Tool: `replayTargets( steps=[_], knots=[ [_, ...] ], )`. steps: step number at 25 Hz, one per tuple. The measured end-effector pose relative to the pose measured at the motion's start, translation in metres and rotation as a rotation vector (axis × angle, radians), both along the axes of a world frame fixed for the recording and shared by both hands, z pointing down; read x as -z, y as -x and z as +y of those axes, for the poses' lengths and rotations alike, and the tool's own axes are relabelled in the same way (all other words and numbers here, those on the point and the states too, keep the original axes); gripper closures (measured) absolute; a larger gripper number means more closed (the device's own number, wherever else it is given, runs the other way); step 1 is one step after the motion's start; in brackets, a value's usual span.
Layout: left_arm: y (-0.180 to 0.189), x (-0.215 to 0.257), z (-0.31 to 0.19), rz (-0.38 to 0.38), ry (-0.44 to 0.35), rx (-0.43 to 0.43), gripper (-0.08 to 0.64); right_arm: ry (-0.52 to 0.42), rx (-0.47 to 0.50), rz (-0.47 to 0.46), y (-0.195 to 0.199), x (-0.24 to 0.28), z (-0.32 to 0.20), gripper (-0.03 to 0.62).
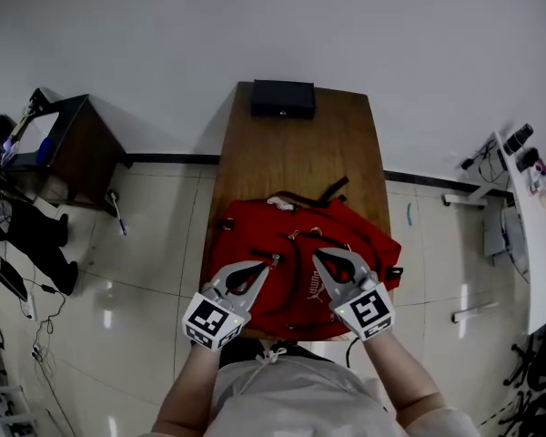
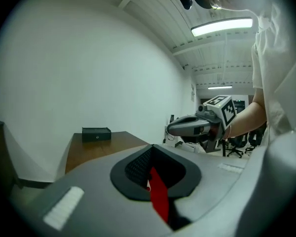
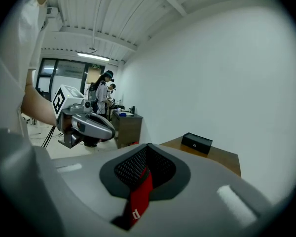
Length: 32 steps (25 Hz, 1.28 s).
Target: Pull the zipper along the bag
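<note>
A red backpack (image 1: 247, 230) lies on the near end of a brown wooden table (image 1: 296, 157). Both grippers hover over its front. My left gripper (image 1: 272, 262) is shut on a red tab of the bag (image 2: 159, 197), which runs between its jaws. My right gripper (image 1: 318, 256) is shut on another red pull tab (image 3: 139, 195) with a white mark on it. The tips sit a short way apart, left and right of the bag's middle. Each gripper view shows the other gripper: the right one (image 2: 187, 126) and the left one (image 3: 94, 125). The zipper track itself is hidden under the jaws.
A black box (image 1: 282, 98) stands at the table's far end against the white wall. A dark side table (image 1: 68, 144) stands on the floor to the left, a white desk (image 1: 537, 244) to the right. People (image 3: 103, 90) stand in the room's background.
</note>
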<state>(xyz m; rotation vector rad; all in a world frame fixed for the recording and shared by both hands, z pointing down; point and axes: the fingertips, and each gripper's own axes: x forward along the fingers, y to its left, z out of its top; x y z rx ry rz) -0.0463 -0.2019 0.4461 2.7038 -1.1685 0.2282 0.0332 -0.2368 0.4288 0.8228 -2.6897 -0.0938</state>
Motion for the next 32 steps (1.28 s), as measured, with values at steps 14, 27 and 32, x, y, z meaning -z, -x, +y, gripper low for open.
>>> replayTargets(
  steps=[14,27,32],
  knots=[
    [-0.018,-0.062,-0.069,-0.123,0.171,-0.089,0.552,0.152,0.350,0.273,0.031,-0.089,-0.058,0.469],
    [-0.034,-0.074,-0.072,-0.185,0.271,-0.143,0.552,0.176,0.804,0.637,0.043,-0.123,-0.047,0.462],
    [-0.044,-0.084,-0.071,-0.256,0.292,-0.208,0.552,0.150,0.819,0.643,0.041,-0.123,-0.042,0.565]
  ],
)
